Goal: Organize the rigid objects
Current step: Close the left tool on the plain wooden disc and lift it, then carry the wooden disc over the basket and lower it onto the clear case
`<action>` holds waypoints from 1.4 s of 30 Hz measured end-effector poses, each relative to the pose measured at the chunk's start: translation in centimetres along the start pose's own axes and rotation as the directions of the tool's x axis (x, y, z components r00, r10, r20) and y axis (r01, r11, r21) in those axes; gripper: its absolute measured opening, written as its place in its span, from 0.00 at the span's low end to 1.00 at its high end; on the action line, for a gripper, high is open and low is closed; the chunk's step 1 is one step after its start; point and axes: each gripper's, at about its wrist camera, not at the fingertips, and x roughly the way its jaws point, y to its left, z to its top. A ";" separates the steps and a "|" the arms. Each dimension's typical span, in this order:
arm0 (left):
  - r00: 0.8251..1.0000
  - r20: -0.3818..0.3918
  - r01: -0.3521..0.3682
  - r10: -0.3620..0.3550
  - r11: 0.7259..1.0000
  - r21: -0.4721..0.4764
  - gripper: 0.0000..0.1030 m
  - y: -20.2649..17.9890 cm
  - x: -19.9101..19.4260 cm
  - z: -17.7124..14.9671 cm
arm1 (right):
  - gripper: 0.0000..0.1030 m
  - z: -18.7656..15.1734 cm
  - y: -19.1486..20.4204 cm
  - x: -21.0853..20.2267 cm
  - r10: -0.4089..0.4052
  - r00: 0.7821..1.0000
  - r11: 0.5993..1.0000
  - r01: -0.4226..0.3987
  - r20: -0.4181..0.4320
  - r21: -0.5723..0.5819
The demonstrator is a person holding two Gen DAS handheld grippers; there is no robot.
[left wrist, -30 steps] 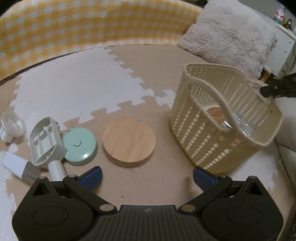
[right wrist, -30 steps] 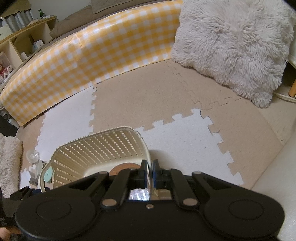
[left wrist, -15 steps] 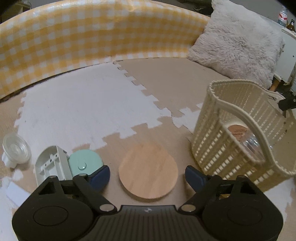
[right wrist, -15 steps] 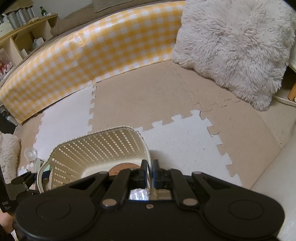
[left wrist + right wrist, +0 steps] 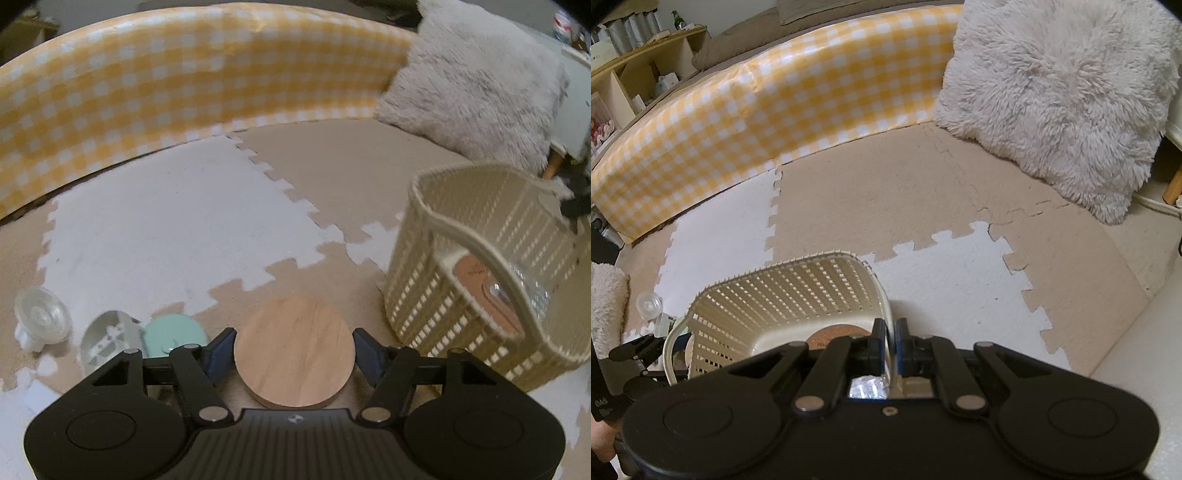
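Note:
A round wooden disc (image 5: 294, 349) lies on the floor mat between the blue pads of my left gripper (image 5: 294, 350), whose jaws stand open on either side of it, close to its edges. A cream slatted basket (image 5: 491, 258) stands to the right, with a brown disc (image 5: 484, 284) and a clear item inside. My right gripper (image 5: 891, 345) is shut on the basket's near rim (image 5: 888, 332); the basket (image 5: 783, 295) and the brown disc (image 5: 834, 332) lie below it.
A mint round case (image 5: 173, 334), a grey plastic part (image 5: 109, 338) and a clear funnel-like piece (image 5: 40, 319) lie left of the wooden disc. A yellow checked barrier (image 5: 166, 85) and a fluffy cushion (image 5: 476, 77) stand at the back.
My left gripper has moved forward and right until its open jaws straddle the wooden disc. The right gripper stays shut on the basket rim.

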 end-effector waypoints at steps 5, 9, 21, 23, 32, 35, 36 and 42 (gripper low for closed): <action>0.999 0.049 -0.013 0.017 0.997 -0.074 0.66 1.0 -1.8 1.3 | 0.05 0.0 0.0 0.0 -0.002 1.000 1.000 0.002 0.001 0.000; 0.995 0.102 -0.008 0.020 0.994 -0.112 0.66 1.0 -3.7 2.9 | 0.06 0.0 0.0 0.0 -0.001 1.000 1.000 0.001 0.000 0.005; 0.970 0.201 0.145 -0.135 0.989 -0.032 0.66 -5.8 -8.2 6.3 | 0.06 0.0 -0.1 0.0 0.005 1.000 1.000 -0.005 -0.002 0.010; 0.966 0.194 0.175 -0.170 0.985 -0.010 0.66 -7.4 -8.4 6.3 | 0.06 0.0 -0.1 0.0 0.008 1.000 1.000 -0.008 -0.004 0.013; 0.967 0.100 0.235 -0.235 0.972 0.016 0.66 -13.1 -5.5 4.8 | 0.06 0.0 -0.2 0.0 0.013 1.000 1.000 -0.013 -0.008 0.018; 0.966 0.098 0.240 -0.238 0.971 -0.012 0.66 -14.1 -4.3 4.8 | 0.06 0.0 -0.2 0.0 0.014 1.000 1.000 -0.014 -0.008 0.019; 0.966 0.097 0.241 -0.238 0.970 -0.022 0.66 -14.3 -3.9 4.9 | 0.06 0.0 -0.2 0.0 0.015 1.000 1.000 -0.015 -0.008 0.020; 0.971 0.057 0.236 -0.233 0.970 -0.065 0.66 -15.6 -1.8 4.9 | 0.06 0.0 -0.3 0.1 0.021 1.000 0.999 -0.020 -0.009 0.029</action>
